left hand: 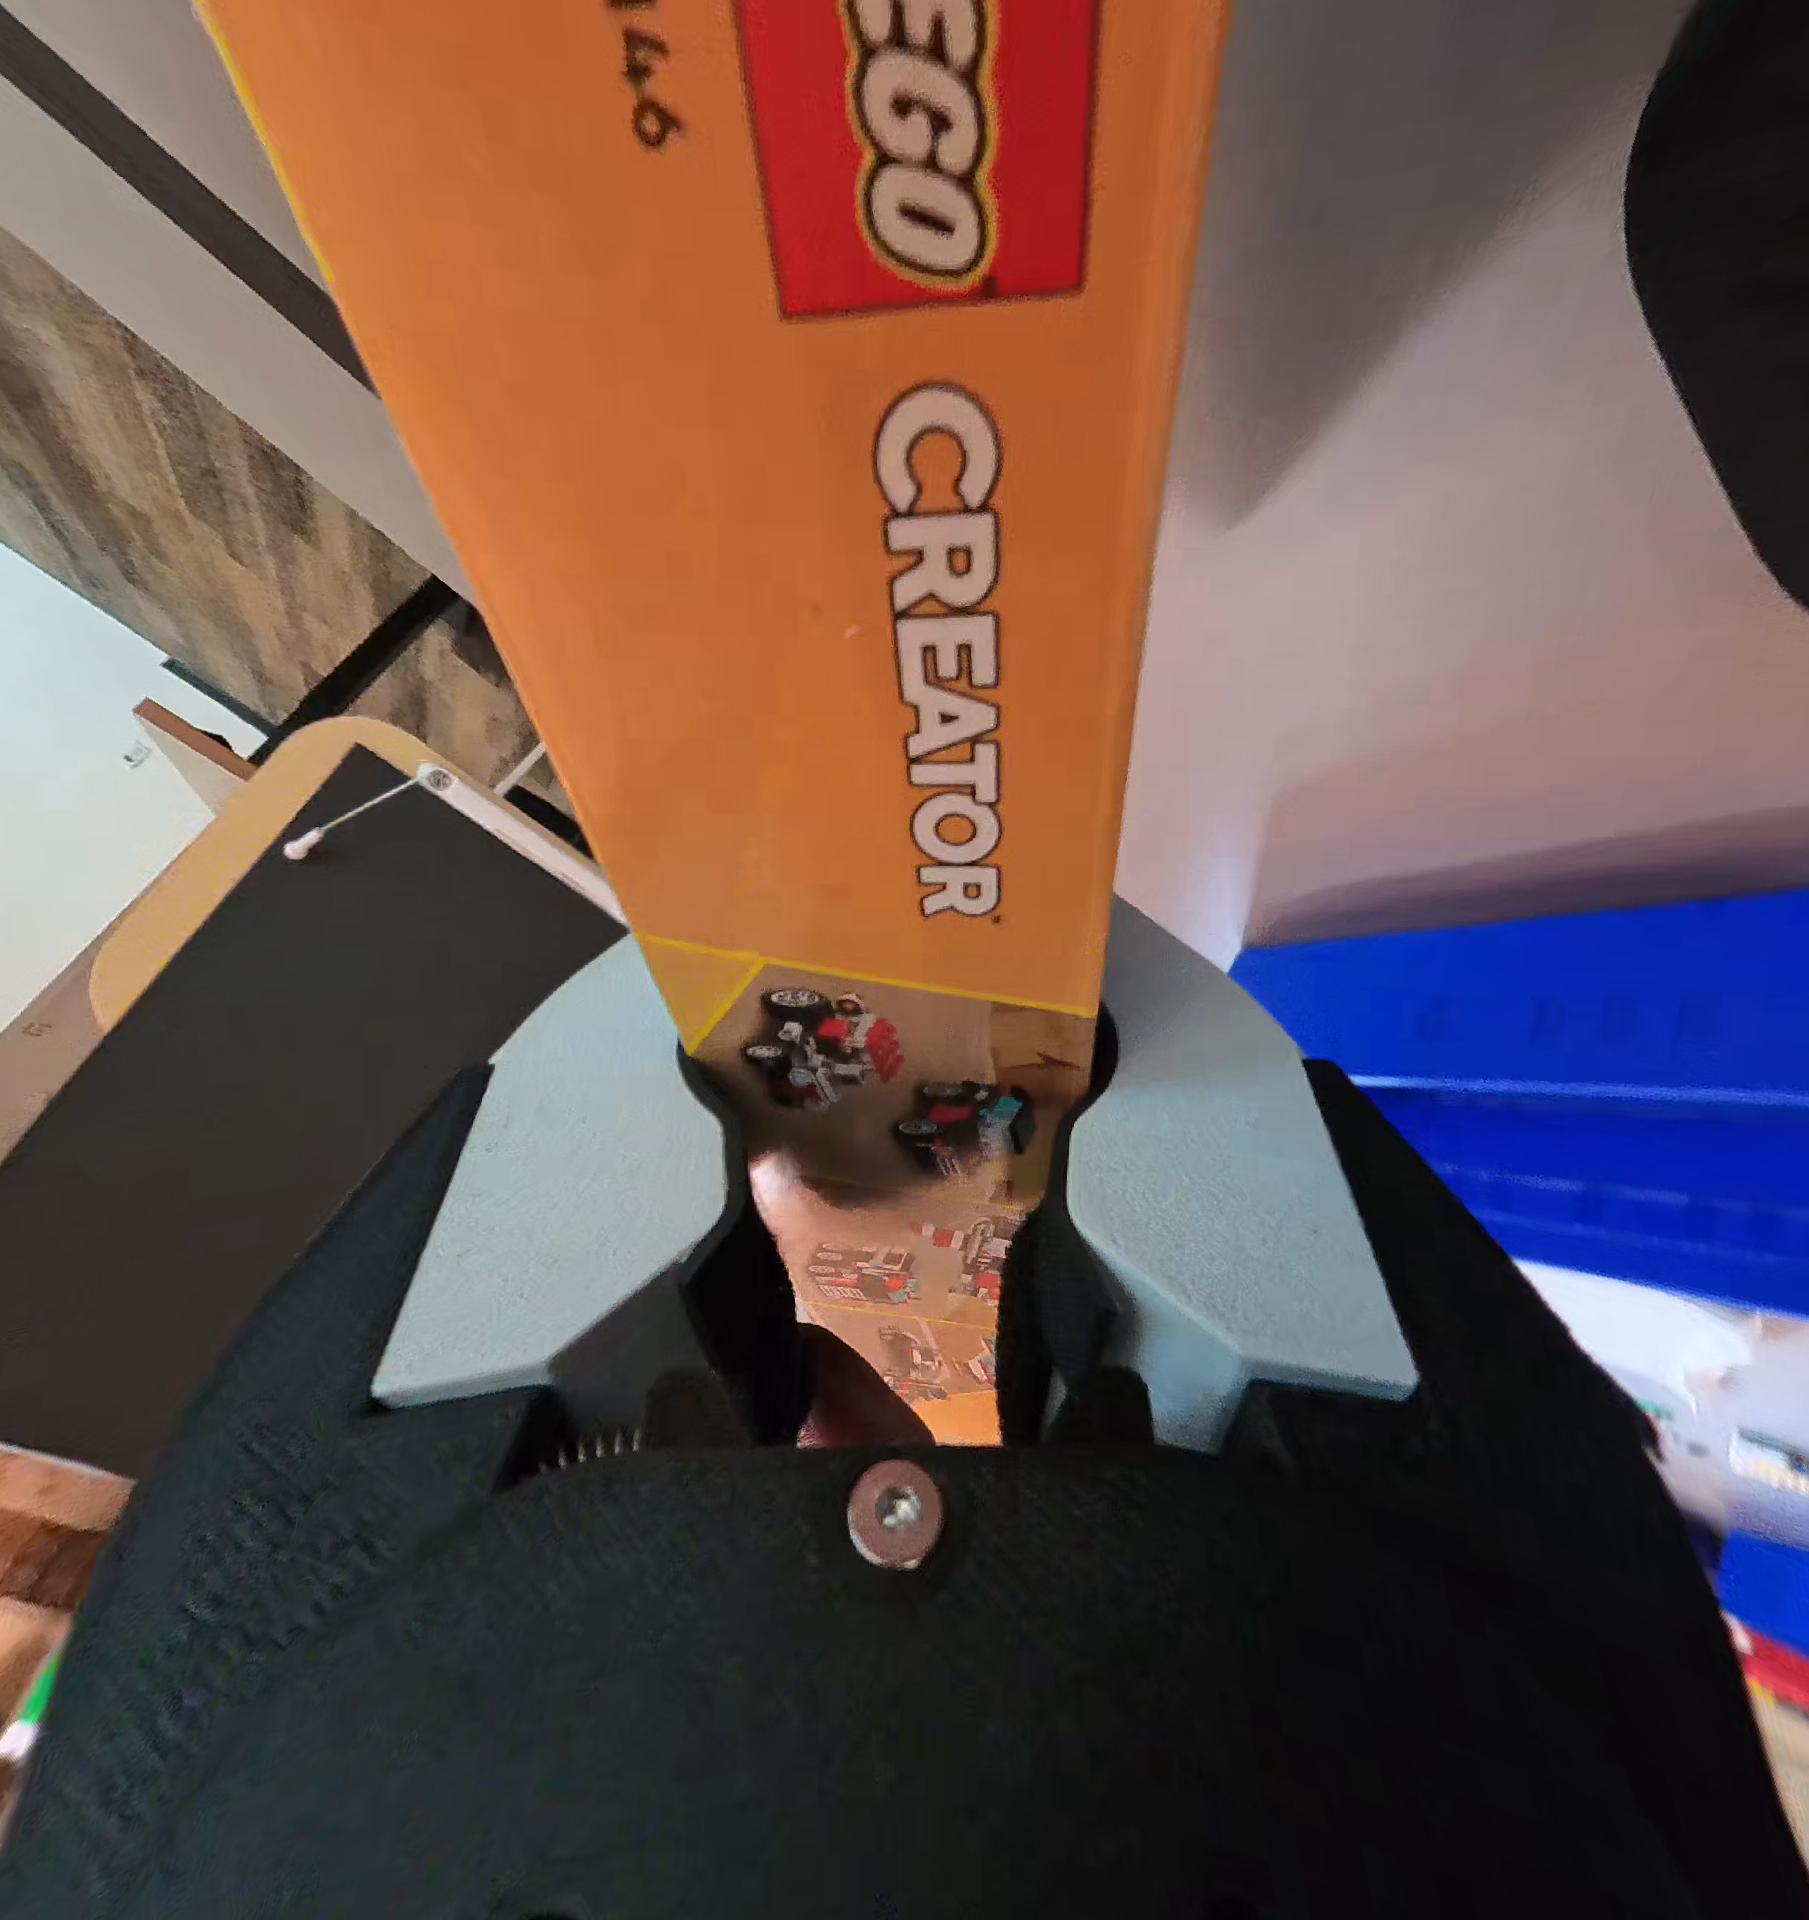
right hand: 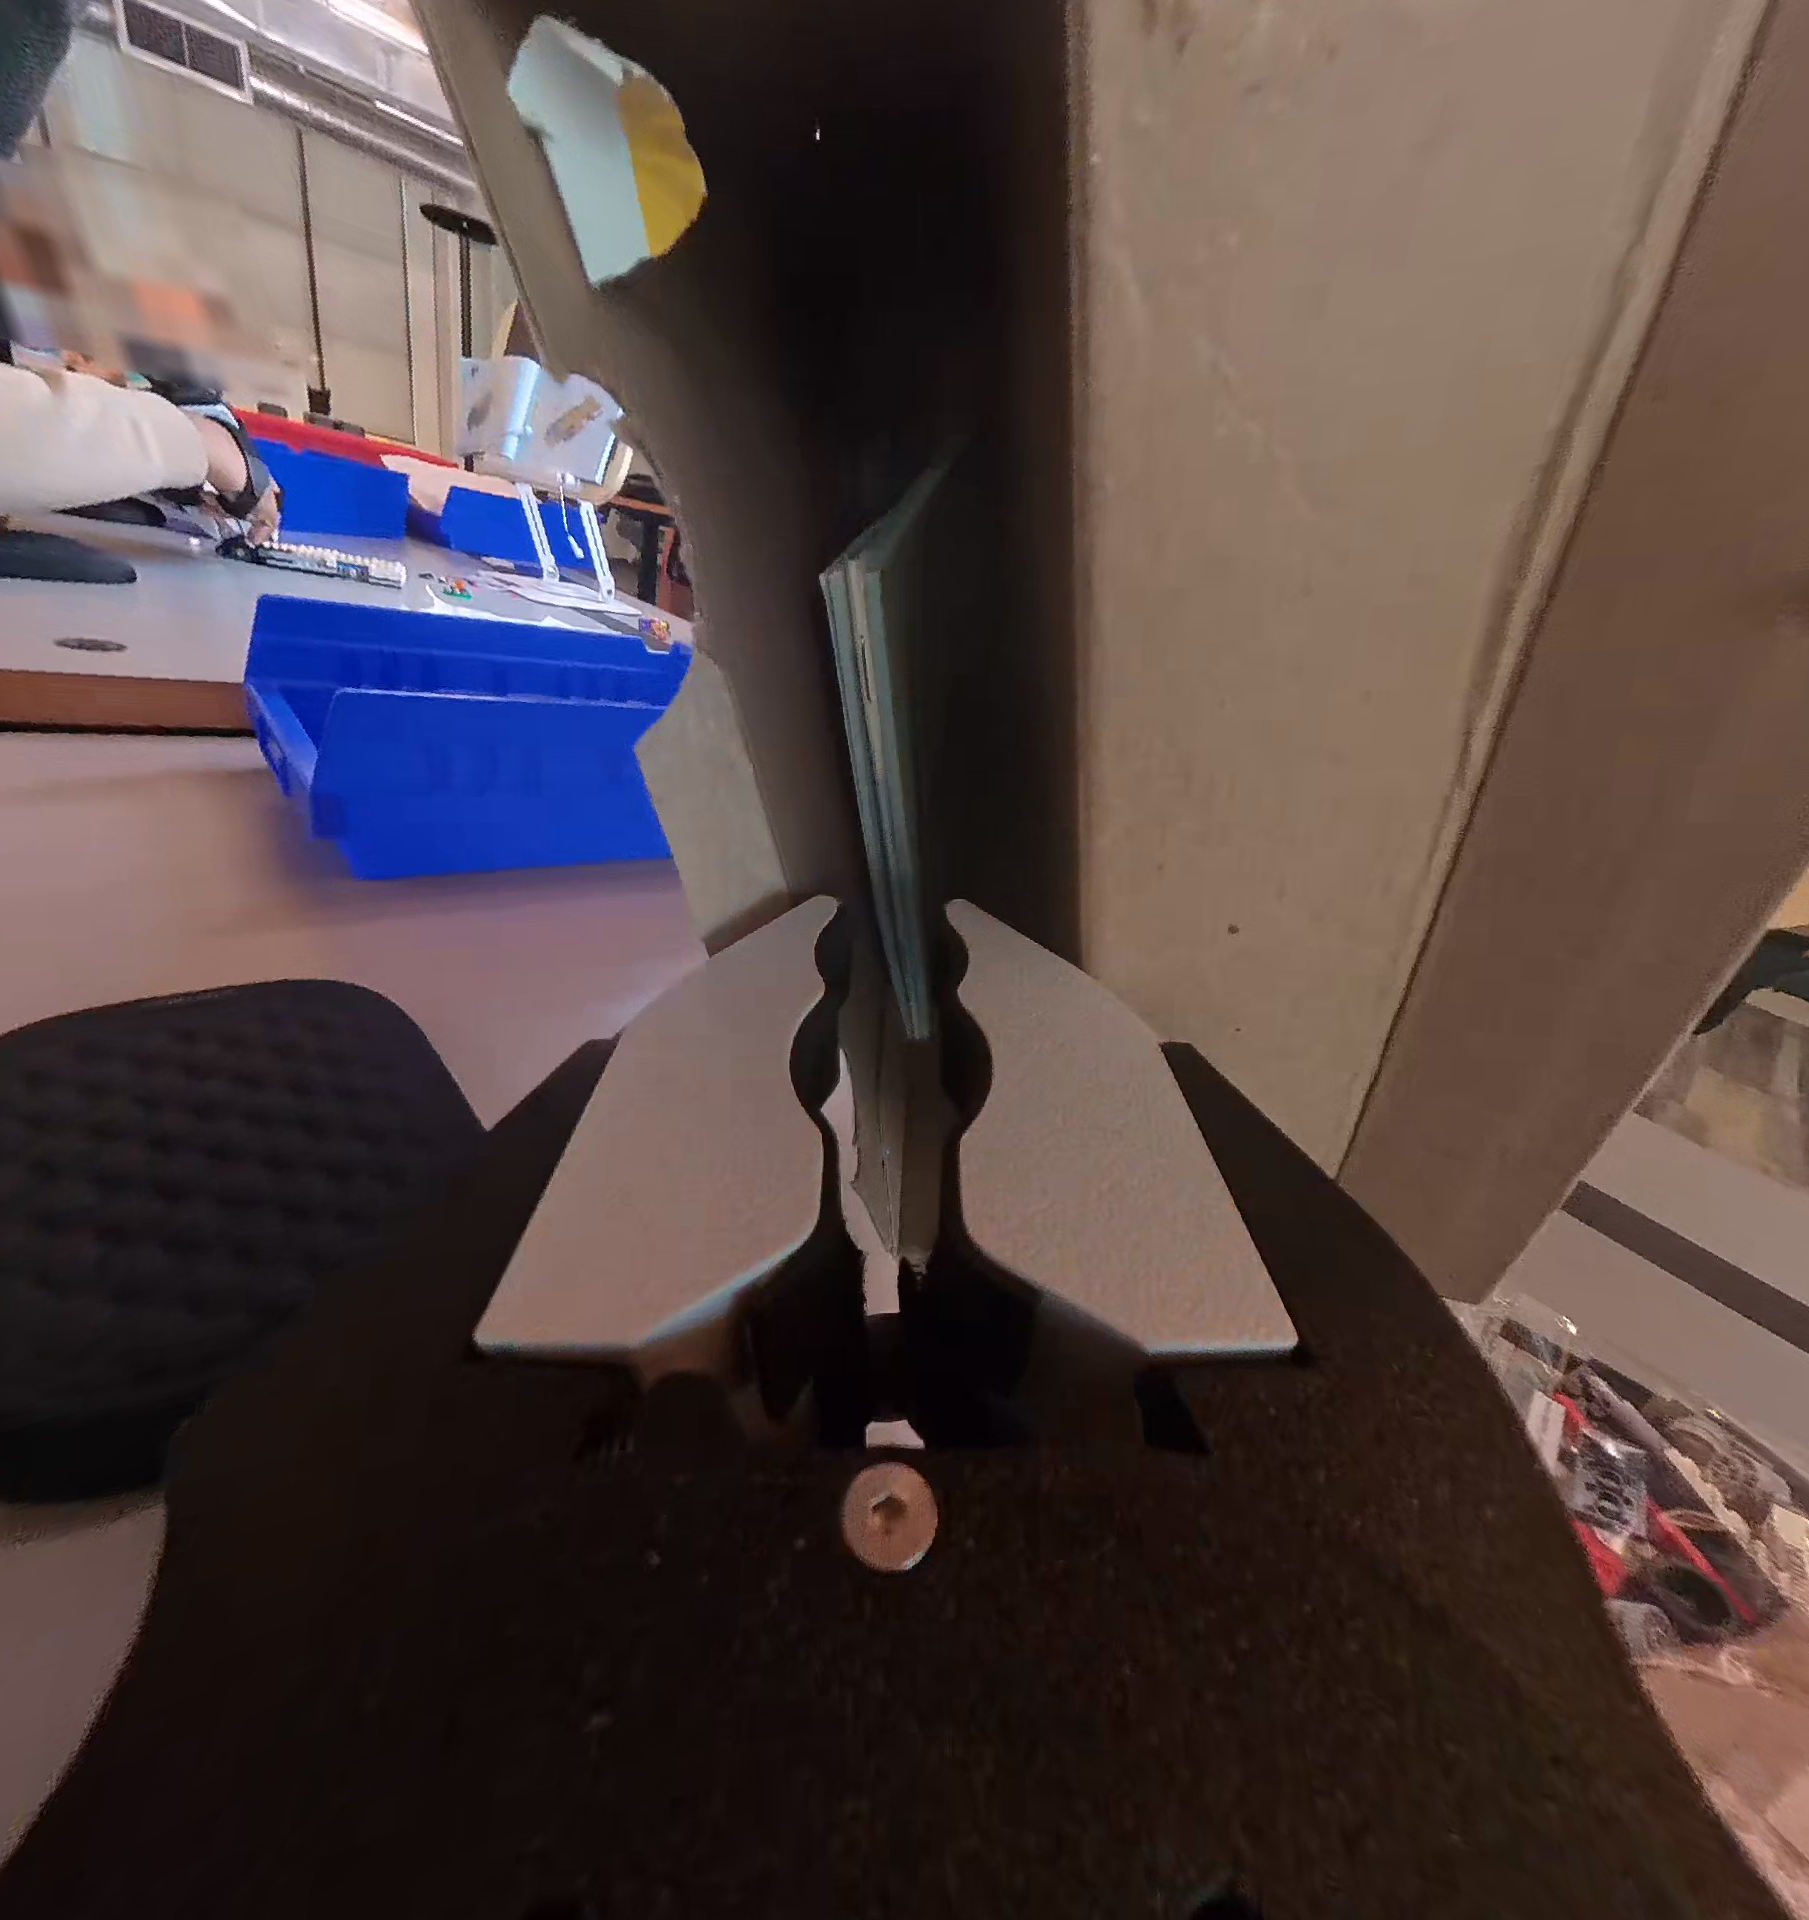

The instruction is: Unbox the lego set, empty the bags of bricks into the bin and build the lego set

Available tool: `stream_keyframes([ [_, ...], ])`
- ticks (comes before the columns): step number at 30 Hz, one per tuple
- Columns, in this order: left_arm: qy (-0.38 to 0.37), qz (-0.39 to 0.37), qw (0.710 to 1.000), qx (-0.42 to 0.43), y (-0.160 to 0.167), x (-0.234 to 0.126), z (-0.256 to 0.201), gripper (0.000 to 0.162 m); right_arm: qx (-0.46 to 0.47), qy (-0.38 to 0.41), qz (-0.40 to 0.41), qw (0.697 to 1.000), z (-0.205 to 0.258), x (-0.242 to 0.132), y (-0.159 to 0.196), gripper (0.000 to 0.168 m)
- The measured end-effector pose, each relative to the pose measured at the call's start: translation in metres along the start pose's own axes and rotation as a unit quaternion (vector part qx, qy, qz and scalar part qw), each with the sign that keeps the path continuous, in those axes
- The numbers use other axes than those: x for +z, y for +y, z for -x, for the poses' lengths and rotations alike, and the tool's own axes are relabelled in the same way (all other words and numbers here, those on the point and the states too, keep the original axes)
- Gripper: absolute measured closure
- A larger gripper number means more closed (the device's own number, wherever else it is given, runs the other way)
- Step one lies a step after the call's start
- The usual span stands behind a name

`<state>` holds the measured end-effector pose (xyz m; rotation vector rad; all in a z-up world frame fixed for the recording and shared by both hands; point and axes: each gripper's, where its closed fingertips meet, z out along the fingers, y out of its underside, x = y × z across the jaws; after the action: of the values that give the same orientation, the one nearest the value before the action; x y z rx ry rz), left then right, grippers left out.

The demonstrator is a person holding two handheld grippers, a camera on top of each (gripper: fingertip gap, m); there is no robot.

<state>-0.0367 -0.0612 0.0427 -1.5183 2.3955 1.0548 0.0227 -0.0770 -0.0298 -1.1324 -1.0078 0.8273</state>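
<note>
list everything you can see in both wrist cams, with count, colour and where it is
lego box: one, orange outside, grey-brown inside, held up between both grippers, open end toward the right wrist camera
booklet: one, pale blue-green, inside the open box
blue bin: one near, on the table left of the box; more blue bins behind it
bag of bricks: one, clear, on the table at lower right
black pad: one, on the table at left
table: one, pale
person's sleeve: one, cream, at the far table
left gripper: grey fingers, shut on the box's end
right gripper: grey fingers, shut on a box flap
</note>
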Motion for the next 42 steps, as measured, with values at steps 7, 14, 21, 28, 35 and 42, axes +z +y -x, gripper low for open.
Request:
stream_keyframes([
  [7, 0.011, 0.020, 1.000, 0.017, 0.007, -0.011, 0.009, 0.100, 0.015, 0.007, -0.026, 1.000, -0.002, 0.005, -0.012, 0.154],
  [14, 0.047, 0.071, 0.996, 0.035, 0.011, -0.017, 0.006, 0.100, 0.021, 0.004, -0.030, 0.999, 0.007, 0.013, -0.008, 0.155],
  [21, 0.069, 0.115, 0.990, 0.045, 0.015, -0.025, 0.010, 0.101, 0.028, 0.019, -0.077, 0.996, 0.003, 0.011, -0.017, 0.157],
  [28, 0.057, 0.147, 0.986, 0.060, 0.012, -0.033, 0.021, 0.101, 0.036, 0.039, -0.088, 0.995, -0.005, 0.014, -0.020, 0.158],
  [35, 0.028, 0.199, 0.976, 0.086, 0.008, -0.050, 0.028, 0.101, 0.033, 0.056, -0.111, 0.992, -0.007, 0.020, -0.027, 0.157],
  [42, 0.007, 0.209, 0.972, 0.104, 0.003, -0.059, 0.033, 0.102, 0.033, 0.072, -0.120, 0.990, -0.010, 0.025, -0.031, 0.156],
])
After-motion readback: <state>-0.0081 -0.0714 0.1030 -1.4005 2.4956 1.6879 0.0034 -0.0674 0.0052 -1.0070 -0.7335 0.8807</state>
